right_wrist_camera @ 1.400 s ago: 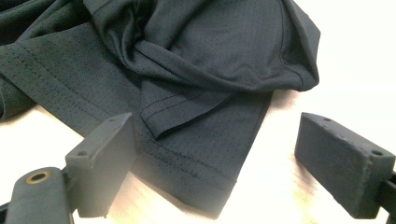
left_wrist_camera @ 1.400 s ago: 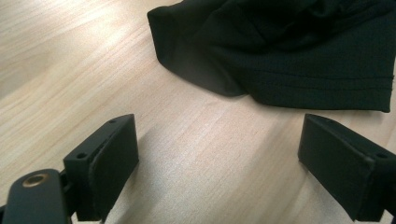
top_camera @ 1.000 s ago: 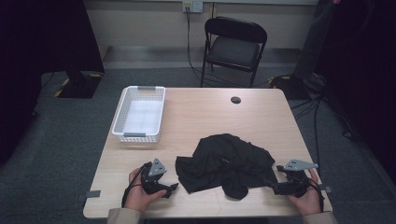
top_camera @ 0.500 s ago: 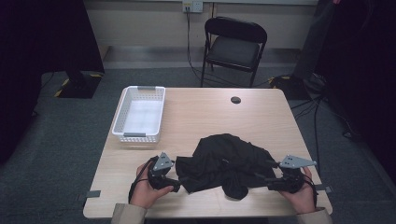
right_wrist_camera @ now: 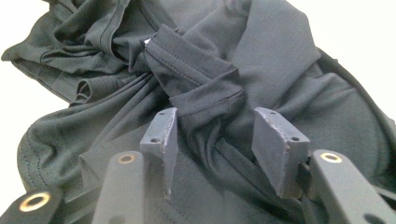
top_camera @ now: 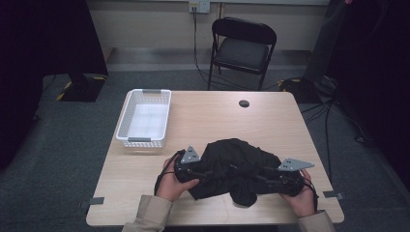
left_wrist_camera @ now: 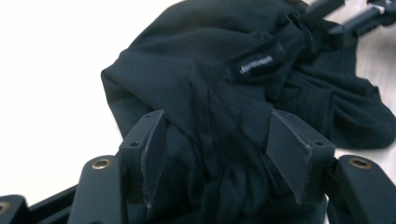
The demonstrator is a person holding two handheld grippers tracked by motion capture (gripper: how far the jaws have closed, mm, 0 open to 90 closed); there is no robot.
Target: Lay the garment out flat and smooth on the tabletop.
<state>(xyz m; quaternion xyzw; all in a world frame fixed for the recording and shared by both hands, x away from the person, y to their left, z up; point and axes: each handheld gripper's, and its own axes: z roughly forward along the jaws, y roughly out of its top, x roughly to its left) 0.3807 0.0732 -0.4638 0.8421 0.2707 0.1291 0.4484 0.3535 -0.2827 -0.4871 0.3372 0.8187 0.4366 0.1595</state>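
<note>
A crumpled black garment [top_camera: 232, 154] lies on the near half of the wooden table [top_camera: 212, 116]. My left gripper [top_camera: 205, 170] reaches into its left edge and my right gripper [top_camera: 261, 176] into its right edge. In the left gripper view the jaws [left_wrist_camera: 217, 121] straddle a bulge of black cloth [left_wrist_camera: 210, 56] with a small white label. In the right gripper view the jaws [right_wrist_camera: 215, 116] stand either side of a raised hem fold of the cloth [right_wrist_camera: 271, 46], with gaps beside the pads. Both pairs of jaws have just been closing, cloth between them, pads not pressing.
A white slatted basket [top_camera: 143, 118] stands at the table's left side. A small black disc [top_camera: 244, 103] lies near the far edge. A black folding chair [top_camera: 241, 48] stands behind the table. The right gripper's jaw tips [left_wrist_camera: 345, 18] show beyond the cloth in the left gripper view.
Both hands have moved inward to the garment. The left gripper came in from the left and the right from the right, and their jaws now reach into the cloth's edges.
</note>
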